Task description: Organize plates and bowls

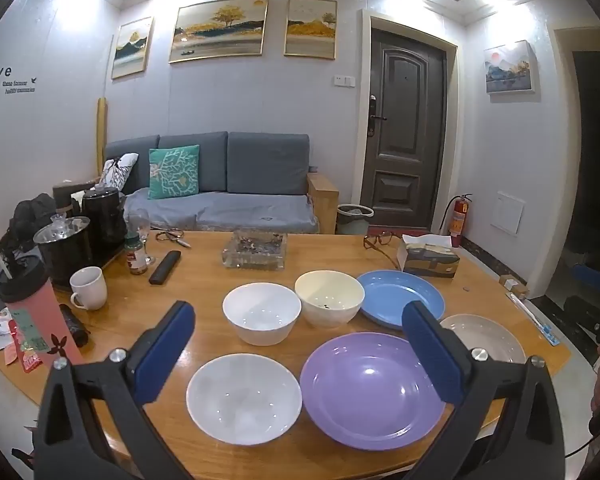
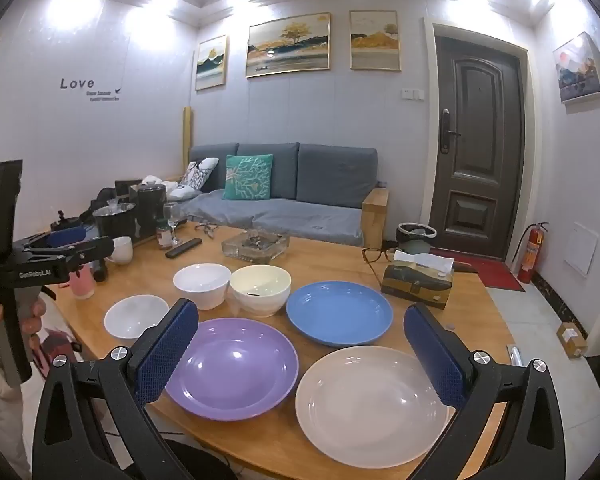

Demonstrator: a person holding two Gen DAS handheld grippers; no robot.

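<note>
The left gripper [image 1: 298, 354] half hid the beige plate [image 1: 488, 338] lower right; both it and the right gripper [image 2: 300, 356] hovered, jaws spread wide, empty.

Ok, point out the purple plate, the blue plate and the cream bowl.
purple plate [image 2: 232, 368], right wrist view, middle of its well.
blue plate [image 2: 339, 312], right wrist view, centre.
cream bowl [image 1: 342, 280], left wrist view, inner back wall.

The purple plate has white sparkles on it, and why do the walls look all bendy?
Left wrist view: the sparkles on the purple plate are ceiling lights reflected as glare. Right wrist view: the same plate shines too, and the beige plate shows softer glints. In both views the fisheye lens curves the walls and door and darkens the corners.
</note>
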